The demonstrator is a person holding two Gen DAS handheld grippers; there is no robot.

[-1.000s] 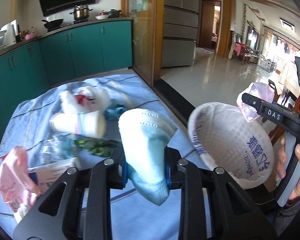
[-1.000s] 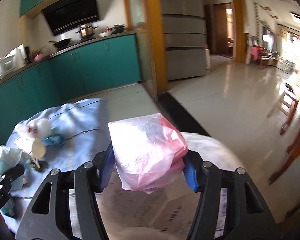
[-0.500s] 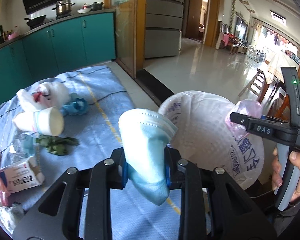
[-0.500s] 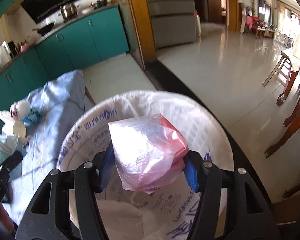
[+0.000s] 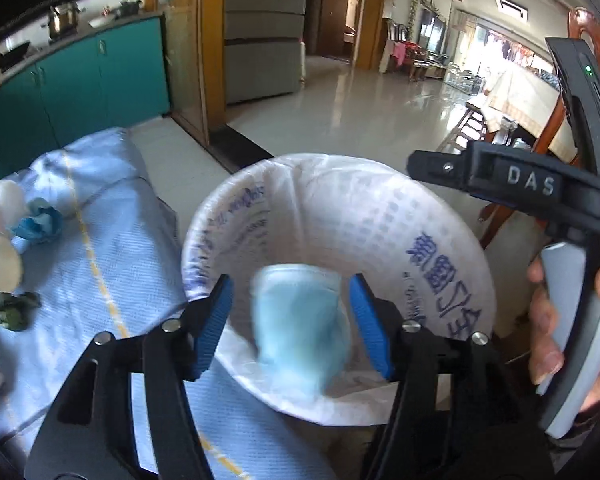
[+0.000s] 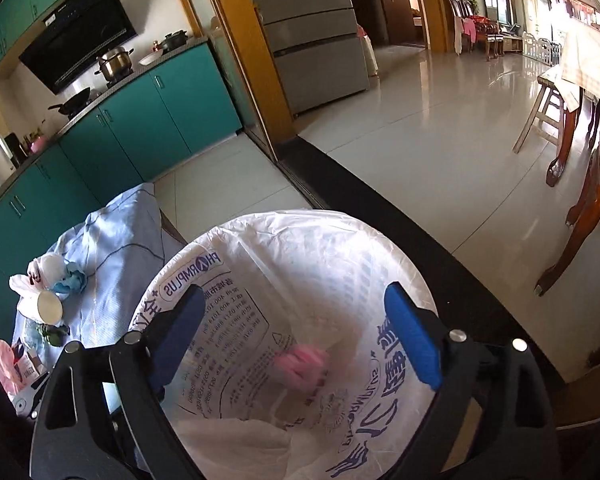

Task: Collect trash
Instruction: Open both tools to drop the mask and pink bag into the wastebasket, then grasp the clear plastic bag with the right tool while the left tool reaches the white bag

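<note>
A trash bin lined with a white printed bag (image 5: 380, 216) (image 6: 260, 248) stands beside the table. My left gripper (image 5: 292, 320) is open over the bin's near rim; a blue face mask (image 5: 300, 328), blurred, is loose between the jaws and touches neither pad. My right gripper (image 6: 296, 332) is open over the bin mouth. A pink plastic bag (image 6: 302, 362), blurred, is inside the bin below it. The right gripper's body also shows in the left wrist view (image 5: 532, 184).
The table with a light blue cloth (image 5: 112, 240) (image 6: 112, 240) holds a paper cup (image 6: 50, 306), a blue wad (image 5: 40, 226), a green scrap (image 5: 10, 310) and pink wrappers (image 6: 6, 364). Teal cabinets (image 6: 148, 132) stand behind. Wooden furniture legs (image 6: 580, 216) stand right.
Both grippers moved over the bin and opened. The face mask left the left jaws and the pink bag left the right jaws and dropped into the bin.
</note>
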